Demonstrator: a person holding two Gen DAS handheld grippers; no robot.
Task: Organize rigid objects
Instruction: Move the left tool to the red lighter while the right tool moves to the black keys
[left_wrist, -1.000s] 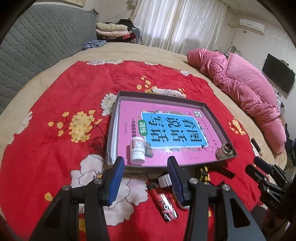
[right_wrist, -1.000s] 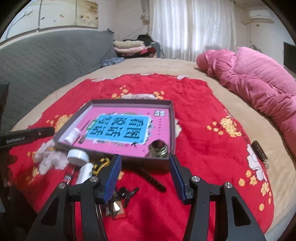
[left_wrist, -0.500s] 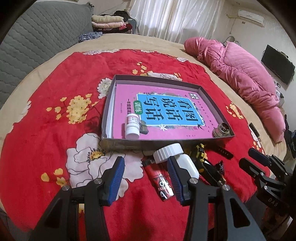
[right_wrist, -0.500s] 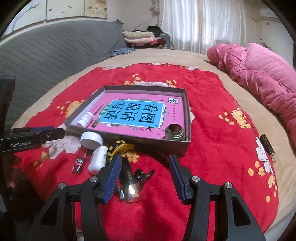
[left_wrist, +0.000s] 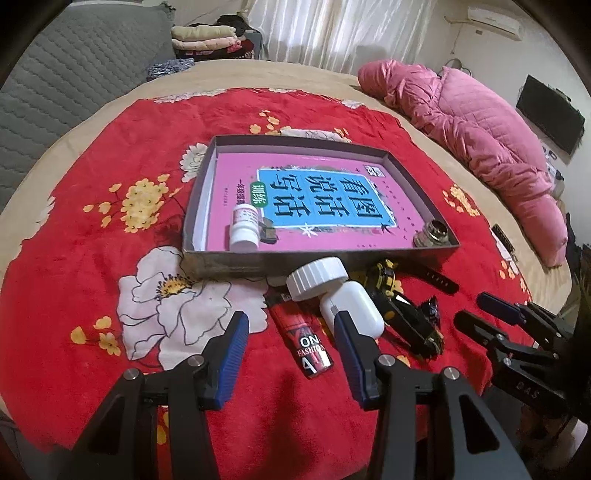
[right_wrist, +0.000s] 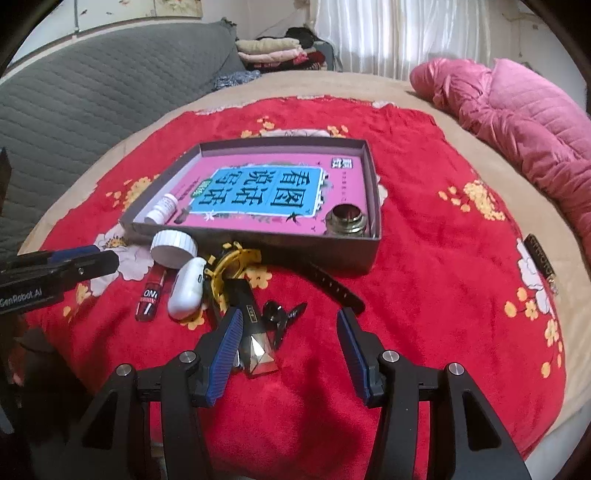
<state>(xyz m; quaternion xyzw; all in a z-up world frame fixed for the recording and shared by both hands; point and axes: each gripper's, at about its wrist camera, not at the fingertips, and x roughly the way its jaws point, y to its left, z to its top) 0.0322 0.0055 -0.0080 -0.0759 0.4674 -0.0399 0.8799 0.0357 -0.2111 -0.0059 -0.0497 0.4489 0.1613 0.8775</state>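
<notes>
A grey box (left_wrist: 229, 264) (right_wrist: 314, 243) on the red blanket holds a pink book (left_wrist: 317, 195), a white pill bottle (left_wrist: 243, 227) (right_wrist: 160, 210) and a brass fitting (left_wrist: 434, 233) (right_wrist: 345, 219). In front of it lie a white cap (left_wrist: 317, 278) (right_wrist: 173, 248), a white earbud case (left_wrist: 351, 308) (right_wrist: 186, 288), a red lighter (left_wrist: 304, 341) (right_wrist: 149, 295), a yellow-black watch (left_wrist: 384, 277) (right_wrist: 236, 262) and a black clip (right_wrist: 282, 314). My left gripper (left_wrist: 288, 354) is open above the lighter. My right gripper (right_wrist: 290, 354) is open over a black faceted object (right_wrist: 255, 332).
A pink quilted duvet (left_wrist: 476, 133) (right_wrist: 524, 122) lies at the right of the bed. A grey padded headboard (right_wrist: 92, 107) is at the left. Folded clothes (left_wrist: 207, 37) sit at the back. A dark strap (right_wrist: 541, 258) lies near the blanket's right edge.
Both grippers have pulled back from the box toward the bed's near edge, bringing the loose objects in front of the box into view. Both stayed open.
</notes>
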